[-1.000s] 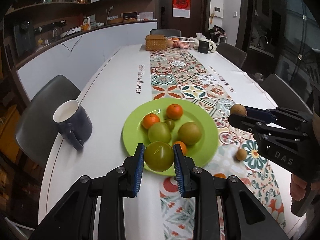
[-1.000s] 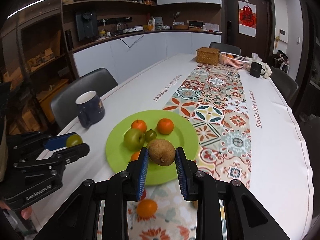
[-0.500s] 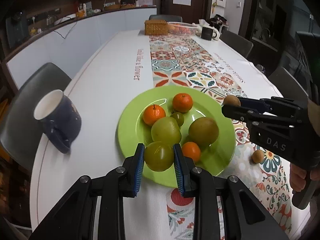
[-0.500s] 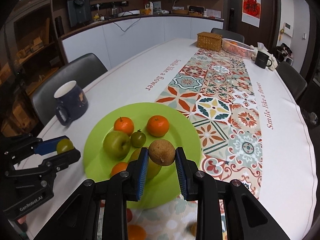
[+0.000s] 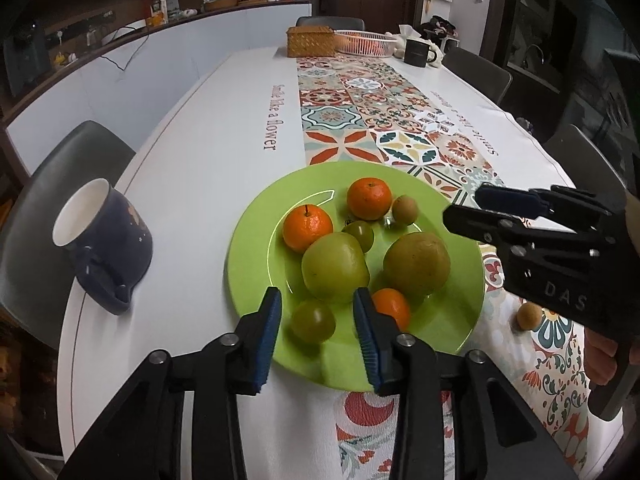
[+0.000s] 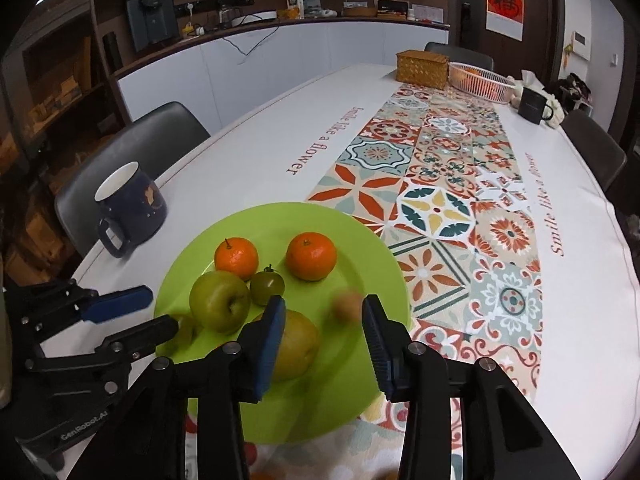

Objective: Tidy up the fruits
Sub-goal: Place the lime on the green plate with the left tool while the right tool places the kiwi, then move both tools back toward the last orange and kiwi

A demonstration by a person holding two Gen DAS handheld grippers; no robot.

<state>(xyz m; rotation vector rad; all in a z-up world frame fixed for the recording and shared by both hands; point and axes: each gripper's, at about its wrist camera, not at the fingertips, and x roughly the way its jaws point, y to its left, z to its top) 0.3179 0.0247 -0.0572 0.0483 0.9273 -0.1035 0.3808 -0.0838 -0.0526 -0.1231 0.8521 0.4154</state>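
Observation:
A lime green plate (image 5: 256,240) (image 6: 372,248) holds several fruits: two oranges (image 5: 369,198) (image 5: 307,228), a green apple (image 5: 334,268), a brownish pear (image 5: 417,263), a small orange (image 5: 392,307) and small green fruits. My left gripper (image 5: 317,328) is open, and a small green fruit (image 5: 312,321) lies on the plate between its fingers. My right gripper (image 6: 323,328) is open above the plate, and a small brown fruit (image 6: 347,305) (image 5: 405,209), blurred, lies on the plate ahead of it.
A dark blue mug (image 5: 104,236) stands left of the plate. One small brown fruit (image 5: 527,313) lies on the patterned runner (image 5: 360,112) to the right. A wicker box (image 5: 310,41), white basket (image 5: 363,43) and black mug (image 5: 418,52) stand at the far end. Chairs surround the table.
Both grippers moved over the plate and opened. The left let go of the small green fruit and the right let go of the small brown fruit, and both now lie on the plate.

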